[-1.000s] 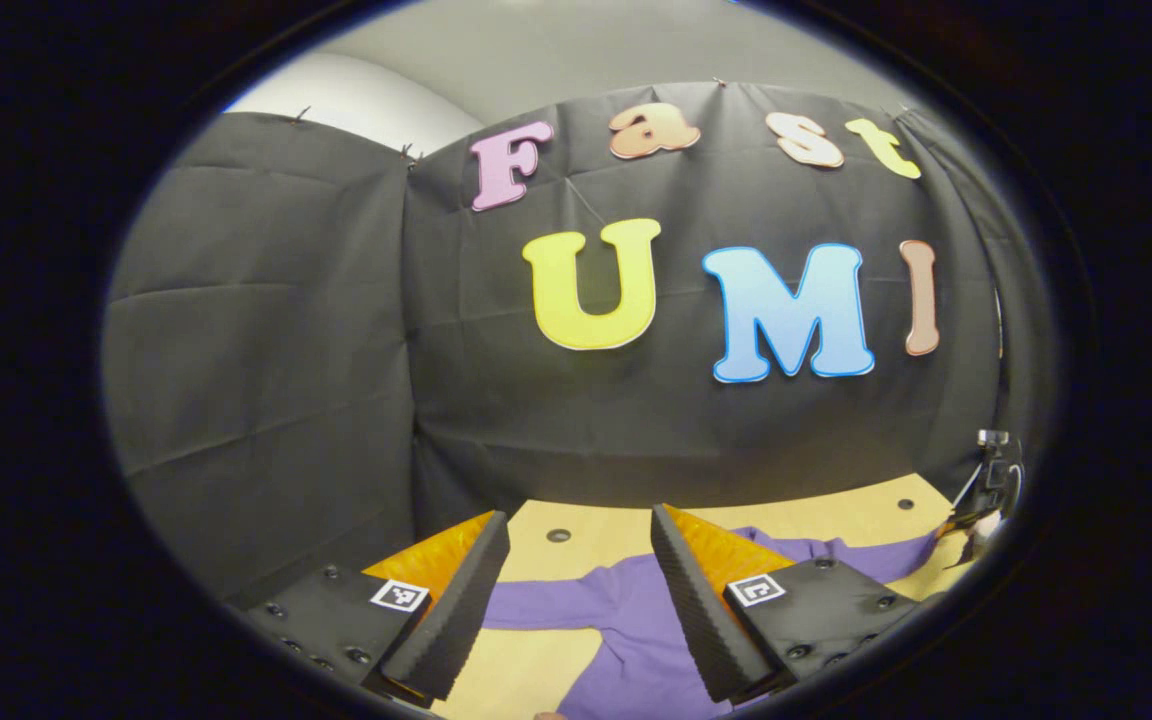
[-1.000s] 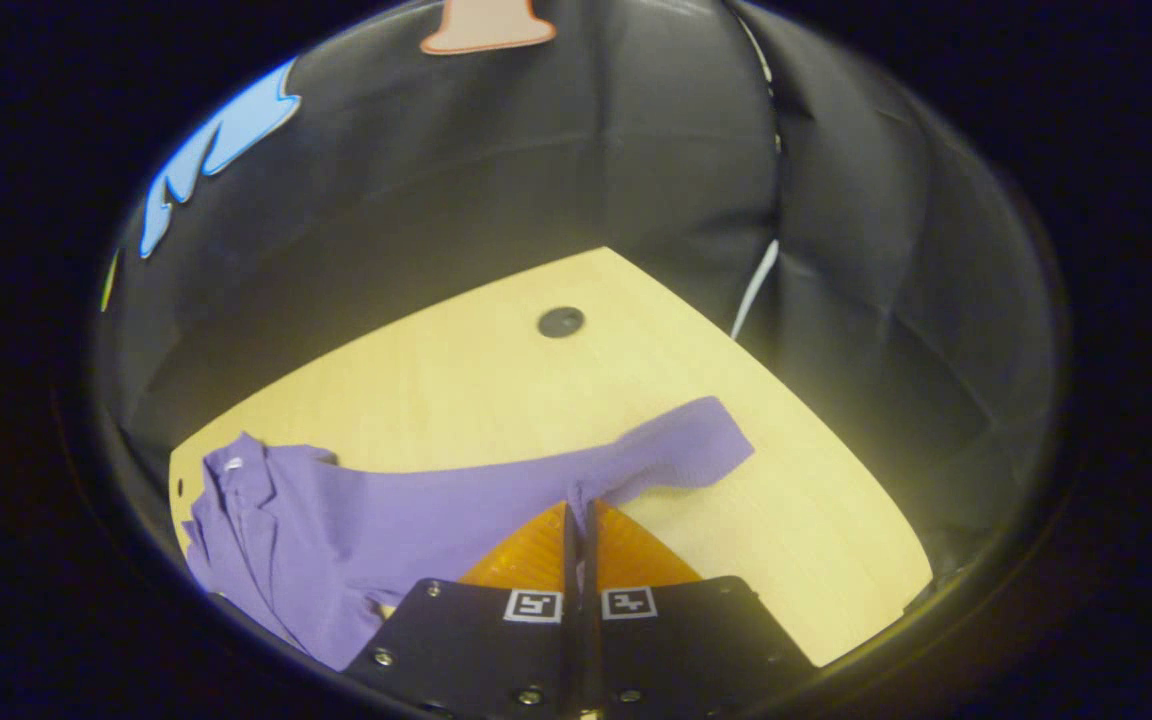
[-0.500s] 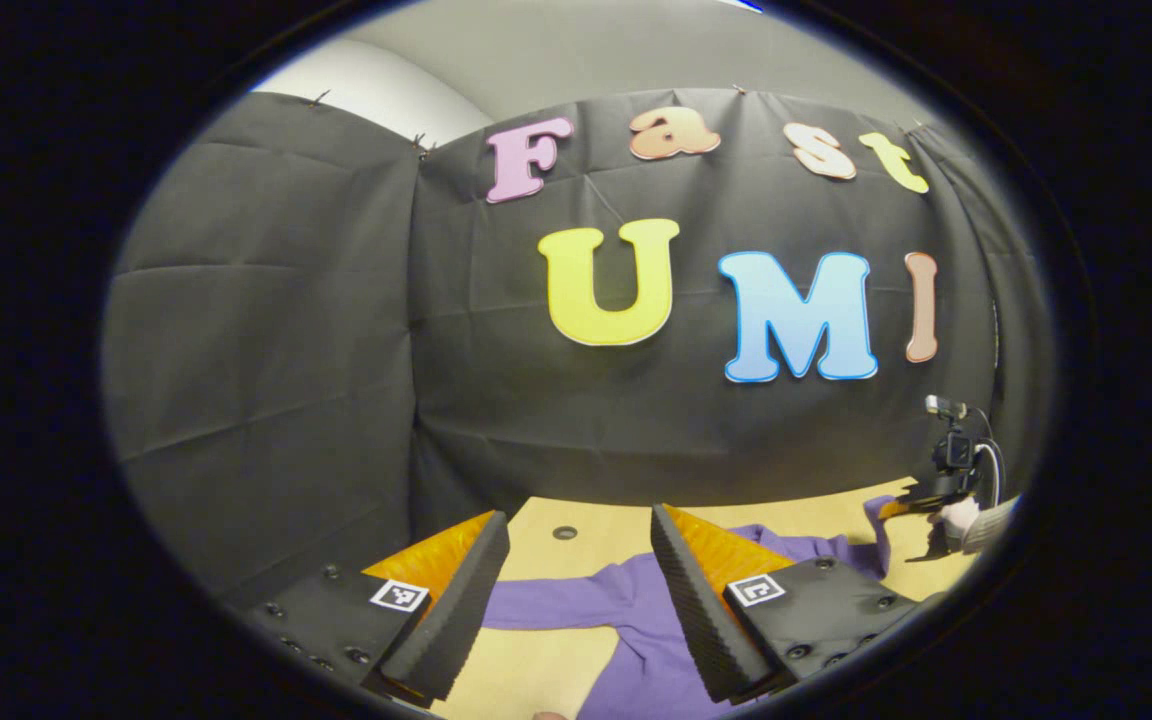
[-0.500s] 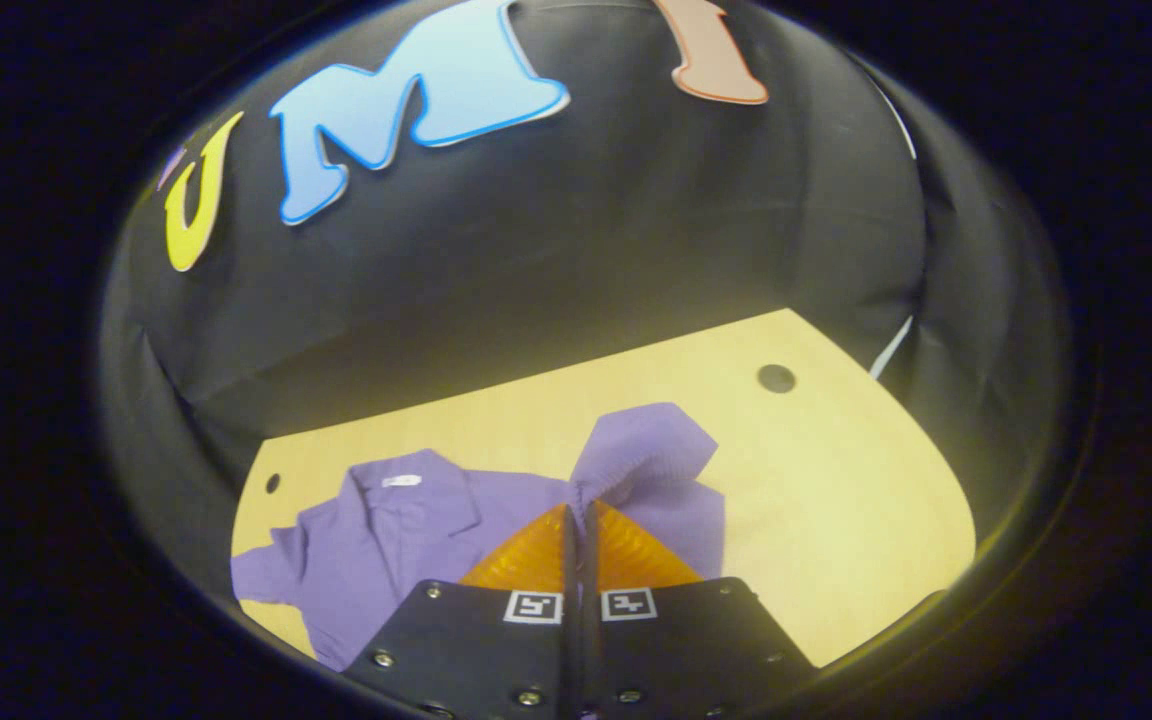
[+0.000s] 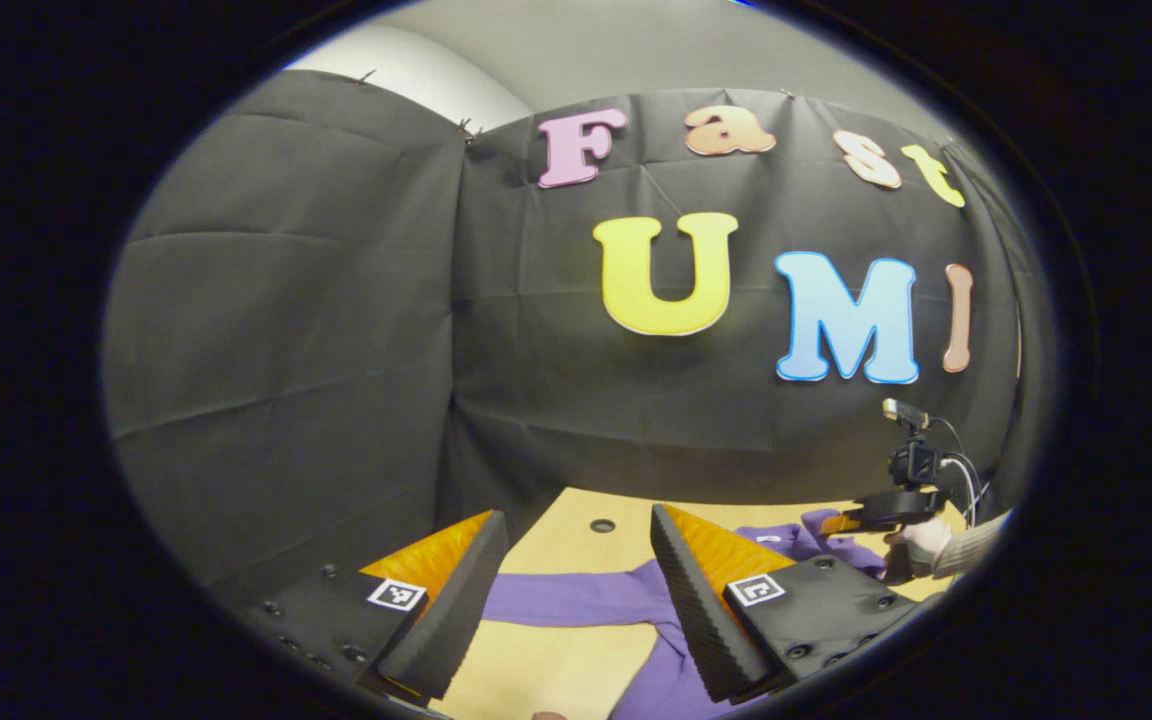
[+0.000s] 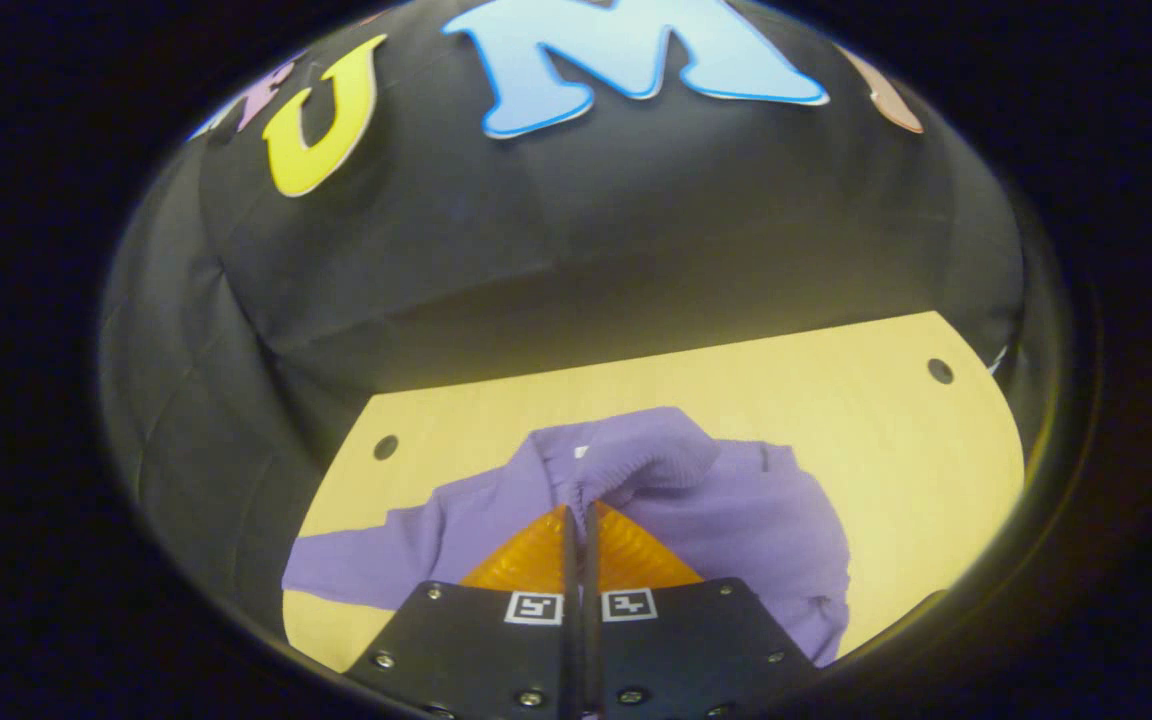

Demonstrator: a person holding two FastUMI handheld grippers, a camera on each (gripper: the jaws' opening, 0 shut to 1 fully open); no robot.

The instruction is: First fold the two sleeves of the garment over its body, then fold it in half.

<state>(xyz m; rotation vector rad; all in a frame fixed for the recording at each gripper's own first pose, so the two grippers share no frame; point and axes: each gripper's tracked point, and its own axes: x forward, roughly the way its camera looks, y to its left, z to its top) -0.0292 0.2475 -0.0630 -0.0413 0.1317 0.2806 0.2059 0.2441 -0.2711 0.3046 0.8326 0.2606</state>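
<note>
A purple garment [image 6: 736,520] of soft, ribbed knit lies on the pale wooden bench [image 6: 836,400], its body spread along the back edge. The right gripper [image 6: 577,505] is clenched on the right sleeve [image 6: 636,455], bunching it into a rounded hump above the body. The left sleeve [image 5: 566,598] stretches flat as a long band toward the bench's left edge. The left gripper [image 5: 576,560] hangs released above that sleeve, its ridged fingers [image 5: 696,610] wide apart.
</note>
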